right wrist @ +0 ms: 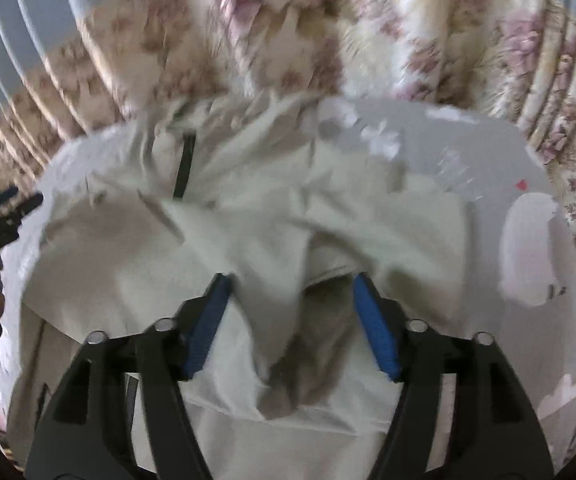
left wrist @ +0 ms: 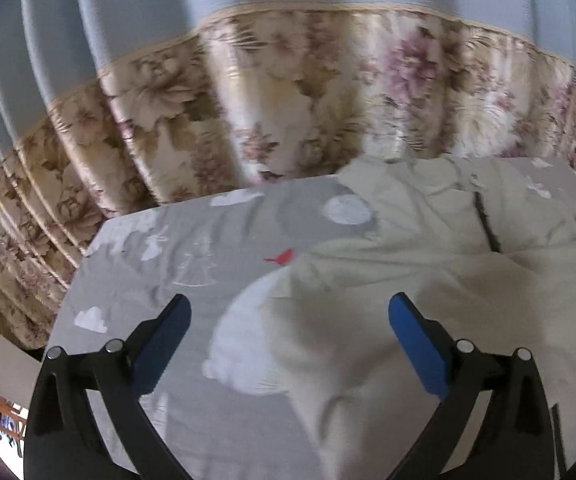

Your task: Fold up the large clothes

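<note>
The left wrist view shows bare grey sheet (left wrist: pixel 208 240) with white clouds and a small red bird (left wrist: pixel 282 257) ahead and to the left of the left gripper (left wrist: pixel 290 316), which the right wrist view mostly hides under cloth. The left gripper's jaws stand wide apart and hold nothing; the cream garment (left wrist: pixel 428 280) lies ahead and to its right, one lobe running back between the blue pads (left wrist: pixel 416 344), though contact cannot be told. A dark zip (left wrist: pixel 488 228) shows farther ahead on the right. The right wrist view shows the garment (right wrist: pixel 248 220) crumpled across nearly the whole counter (right wrist: pixel 468 152), its zip (right wrist: pixel 186 168) ahead and left of the right gripper (right wrist: pixel 290 308). That gripper's jaws are also spread, with a raised fold of cloth between the pads (right wrist: pixel 376 340); they do not pinch it. The other gripper (right wrist: pixel 4 208) appears at the far left edge there. Floral curtain (left wrist: pixel 288 112) hangs beyond the counter in both views.
</note>
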Demonstrator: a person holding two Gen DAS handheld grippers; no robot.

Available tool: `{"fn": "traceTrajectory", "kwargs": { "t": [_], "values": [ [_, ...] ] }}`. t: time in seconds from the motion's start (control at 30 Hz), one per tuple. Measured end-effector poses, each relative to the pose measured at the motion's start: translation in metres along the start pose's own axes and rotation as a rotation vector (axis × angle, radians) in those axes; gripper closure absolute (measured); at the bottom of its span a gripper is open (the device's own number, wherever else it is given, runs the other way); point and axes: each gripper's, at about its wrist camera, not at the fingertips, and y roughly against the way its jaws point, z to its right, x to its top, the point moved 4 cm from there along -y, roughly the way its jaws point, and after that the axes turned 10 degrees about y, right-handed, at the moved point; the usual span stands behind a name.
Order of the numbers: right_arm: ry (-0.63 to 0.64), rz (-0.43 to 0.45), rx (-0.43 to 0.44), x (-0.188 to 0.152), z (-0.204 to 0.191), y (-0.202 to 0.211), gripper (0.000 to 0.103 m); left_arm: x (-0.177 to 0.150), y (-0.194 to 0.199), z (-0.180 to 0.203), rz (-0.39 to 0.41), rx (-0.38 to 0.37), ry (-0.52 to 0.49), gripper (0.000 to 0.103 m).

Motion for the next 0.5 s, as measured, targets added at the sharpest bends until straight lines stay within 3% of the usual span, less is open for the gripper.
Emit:
{"fn": "traceTrajectory", "kwargs": {
  "t": [0.03, 0.17, 0.3, 0.43, 0.5],
  "values": [
    [0.019, 0.011, -0.016, 0.0, -0.003, 0.002, 0.084, 0.0, 0.0, 0.003, -0.001, -0.012, 0.003, 0.004],
    [0.094, 0.095, -0.127, 0.008, -0.012, 0.025, 0.086, 0.0, 0.006, 0.027, 0.029, -0.026, -0.07, 0.004],
    [0.108, 0.133, -0.218, 0.018, -0.001, 0.038, 0.086, 0.004, 0.006, 0.031, 0.036, -0.047, -0.022, 0.004],
    [0.081, 0.136, -0.271, 0.018, 0.018, 0.039, 0.084, 0.001, 0.001, 0.036, 0.033, -0.052, 0.001, 0.004],
    [0.06, 0.096, -0.282, 0.015, 0.027, 0.024, 0.08, -0.008, -0.014, 0.041, -0.006, -0.049, -0.004, 0.004]
  ]
}}
